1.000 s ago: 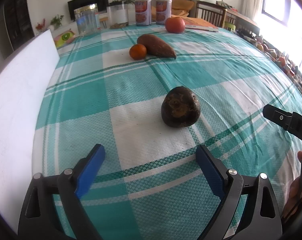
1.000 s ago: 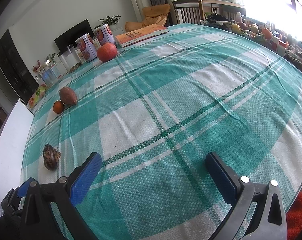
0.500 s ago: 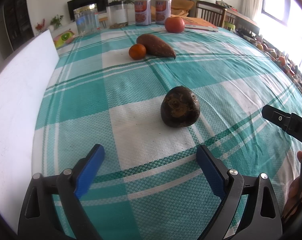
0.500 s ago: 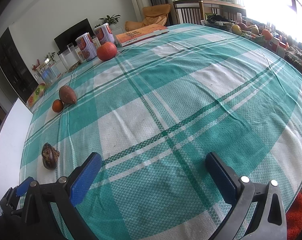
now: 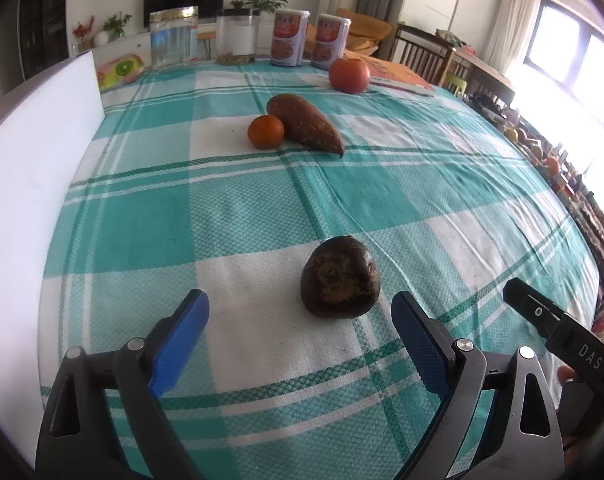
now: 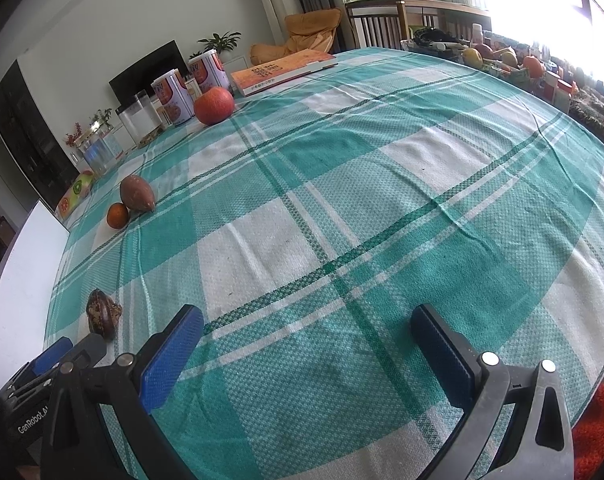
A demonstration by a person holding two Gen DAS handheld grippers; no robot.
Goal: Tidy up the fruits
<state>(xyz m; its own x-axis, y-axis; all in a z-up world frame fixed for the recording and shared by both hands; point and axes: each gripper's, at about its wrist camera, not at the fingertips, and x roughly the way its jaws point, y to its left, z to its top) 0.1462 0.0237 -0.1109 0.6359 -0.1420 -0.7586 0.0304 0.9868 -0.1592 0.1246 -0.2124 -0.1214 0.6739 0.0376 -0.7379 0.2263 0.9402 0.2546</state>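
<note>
- A desk under a teal-and-white plaid cloth fills both views; a living room with a dark screen, potted plants and wooden chairs lies behind it.
- Far left: one white board stands along the desk's edge.
- Back row, left to right: one fruit-printed box, two clear containers, two printed cans, one orange book.
- Four pieces of produce lie on the cloth: one small orange touching one sweet potato, one red tomato near the cans, and one dark round fruit alone in a white square.
- The left gripper has its jaws wide apart and empty; the dark fruit lies just ahead of the blue pads, nearer the right one, untouched.
- The right gripper also has its jaws spread, with only bare cloth between them, well apart from all four pieces.
</note>
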